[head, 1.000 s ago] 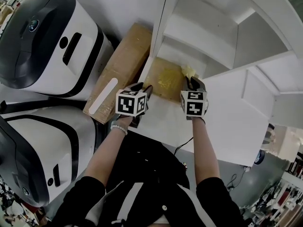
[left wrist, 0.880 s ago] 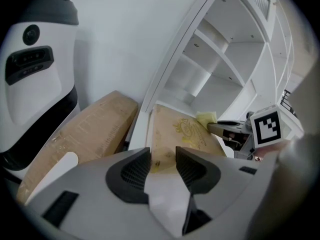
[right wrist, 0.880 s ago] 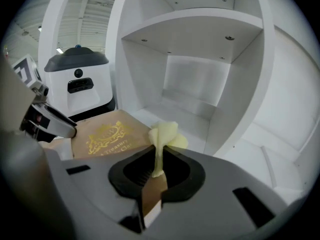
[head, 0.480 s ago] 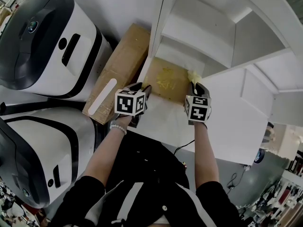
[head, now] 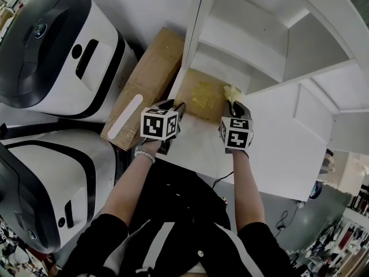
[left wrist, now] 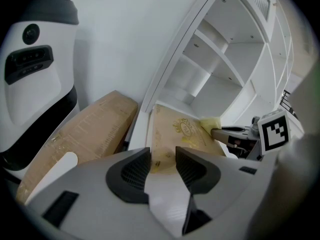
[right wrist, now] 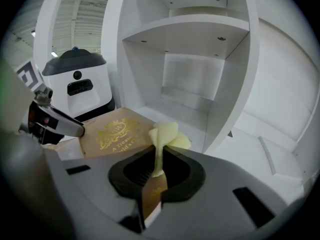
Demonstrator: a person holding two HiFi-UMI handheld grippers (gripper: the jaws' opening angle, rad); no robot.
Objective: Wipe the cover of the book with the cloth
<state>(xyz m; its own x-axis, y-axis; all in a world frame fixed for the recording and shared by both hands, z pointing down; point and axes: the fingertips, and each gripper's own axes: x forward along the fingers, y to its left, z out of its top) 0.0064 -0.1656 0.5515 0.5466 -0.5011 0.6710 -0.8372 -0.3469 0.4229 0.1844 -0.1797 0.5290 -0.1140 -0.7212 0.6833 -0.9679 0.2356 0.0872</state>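
Over book (head: 199,100): right gripper (right wrist: 157,171) angled down, jaws pinching cloth (right wrist: 167,133); left gripper (left wrist: 162,166) jaws apart.

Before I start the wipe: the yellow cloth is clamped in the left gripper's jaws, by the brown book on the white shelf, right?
No. The yellow cloth is clamped in the right gripper's jaws, as the right gripper view shows; the left gripper is open. It is by the brown book on the white shelf.

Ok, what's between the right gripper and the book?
The yellow cloth. It is pinched in the right gripper and sticks out from its jaws at the book's right edge. The right gripper view shows this best.
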